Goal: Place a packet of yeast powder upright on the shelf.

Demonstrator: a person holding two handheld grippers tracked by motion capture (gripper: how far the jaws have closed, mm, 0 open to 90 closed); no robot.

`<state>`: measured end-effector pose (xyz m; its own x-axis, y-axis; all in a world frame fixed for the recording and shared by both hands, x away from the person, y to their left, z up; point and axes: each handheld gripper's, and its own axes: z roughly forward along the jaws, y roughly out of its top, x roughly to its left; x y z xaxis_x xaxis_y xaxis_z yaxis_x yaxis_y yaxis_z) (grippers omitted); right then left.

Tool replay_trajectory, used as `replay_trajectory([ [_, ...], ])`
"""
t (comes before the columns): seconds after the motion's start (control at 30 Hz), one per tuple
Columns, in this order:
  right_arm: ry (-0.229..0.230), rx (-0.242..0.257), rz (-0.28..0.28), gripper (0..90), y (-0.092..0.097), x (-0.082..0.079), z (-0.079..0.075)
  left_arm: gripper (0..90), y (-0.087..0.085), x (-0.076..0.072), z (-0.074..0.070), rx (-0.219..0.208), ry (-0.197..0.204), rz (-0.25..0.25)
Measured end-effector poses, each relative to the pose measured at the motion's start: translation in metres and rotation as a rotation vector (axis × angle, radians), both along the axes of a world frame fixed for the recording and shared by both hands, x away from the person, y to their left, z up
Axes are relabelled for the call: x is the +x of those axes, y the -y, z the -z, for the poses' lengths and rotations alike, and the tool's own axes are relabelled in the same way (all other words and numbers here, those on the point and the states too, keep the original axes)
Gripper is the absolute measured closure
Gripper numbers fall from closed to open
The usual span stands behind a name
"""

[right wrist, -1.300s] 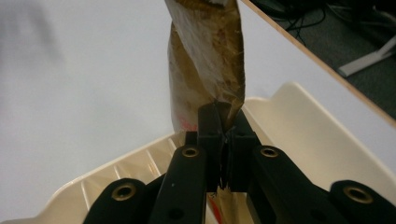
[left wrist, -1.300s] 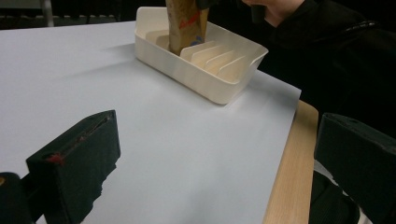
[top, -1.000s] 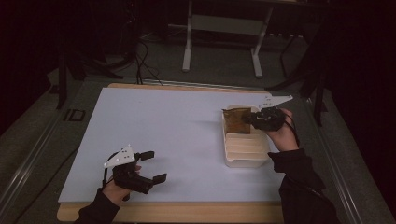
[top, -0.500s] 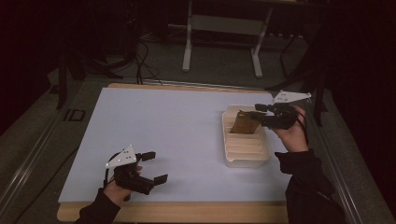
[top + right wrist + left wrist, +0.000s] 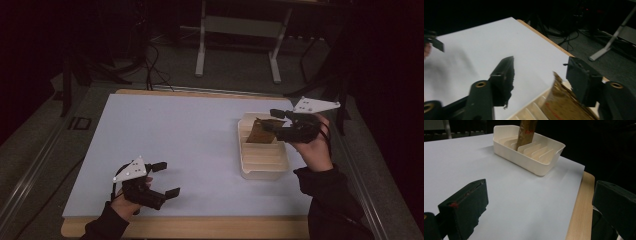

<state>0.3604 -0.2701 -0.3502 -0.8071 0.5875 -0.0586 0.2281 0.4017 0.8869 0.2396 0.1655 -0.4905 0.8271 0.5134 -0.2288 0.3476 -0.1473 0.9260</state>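
A white slotted rack (image 5: 263, 161) sits on the right half of the table. A flat brown card (image 5: 260, 133) stands tilted in one of its far slots. My right gripper (image 5: 271, 120) hovers just right of the card's top. Its jaws have just been opening and are spread, with no pad pressing on the card. In the right gripper view, the card (image 5: 560, 101) pokes up beneath the right-hand jaw of that gripper (image 5: 541, 70), above the rack (image 5: 534, 110). My left gripper (image 5: 167, 179) rests open and empty near the front left edge. Its own view shows its jaws (image 5: 541, 195) wide apart, with the rack (image 5: 529, 162) and card (image 5: 525, 132) beyond.
A pale sheet (image 5: 190, 150) covers the wooden tabletop, whose edge (image 5: 200, 227) shows at the front. A metal stand (image 5: 237, 30) and cables lie on the dark floor behind the table. The left gripper (image 5: 434, 41) appears far off in the right gripper view.
The right gripper has opened, lifted and drawn back to the right, leaving the brown card standing in the rack. The left gripper has stayed put.
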Motion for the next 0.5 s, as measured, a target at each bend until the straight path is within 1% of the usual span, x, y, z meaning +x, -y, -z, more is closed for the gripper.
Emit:
replay_trajectory([
  [0.03, 0.001, 0.002, 0.000, 36.1, -0.002, -0.003, -0.001, 1.1, 0.000, 0.000, 0.000, 0.003, -0.001, 0.000],
  [0.1, 0.007, 0.004, -0.002, 30.4, -0.006, -0.009, -0.002, 1.1, 0.000, 0.000, 0.000, 0.004, 0.000, 0.001],
  [0.23, 0.014, -0.012, 0.011, 20.2, -0.015, -0.022, -0.001, 1.1, 0.001, -0.001, 0.000, 0.008, 0.004, -0.001],
  [0.3, 0.004, -0.007, 0.004, 16.9, -0.018, -0.026, 0.001, 1.1, 0.001, -0.001, 0.000, 0.026, 0.019, -0.003],
  [0.37, -0.003, -0.005, -0.003, 15.1, -0.021, -0.029, 0.004, 1.1, 0.002, -0.002, 0.001, 0.033, 0.020, 0.000],
  [0.4, 0.001, -0.008, 0.000, 13.9, -0.022, -0.031, 0.005, 1.1, 0.003, -0.002, 0.001, 0.036, 0.023, 0.001],
  [0.43, 0.002, -0.007, 0.003, 14.0, -0.022, -0.033, 0.006, 1.1, 0.003, -0.002, 0.001, 0.041, 0.027, 0.003],
  [0.47, -0.006, -0.001, -0.006, 13.9, -0.023, -0.035, 0.008, 1.0, 0.003, -0.002, 0.001, 0.042, 0.029, 0.002],
  [0.5, -0.004, 0.001, -0.005, 13.9, -0.023, -0.037, 0.009, 1.1, 0.003, -0.002, 0.001, 0.038, 0.028, 0.001],
])
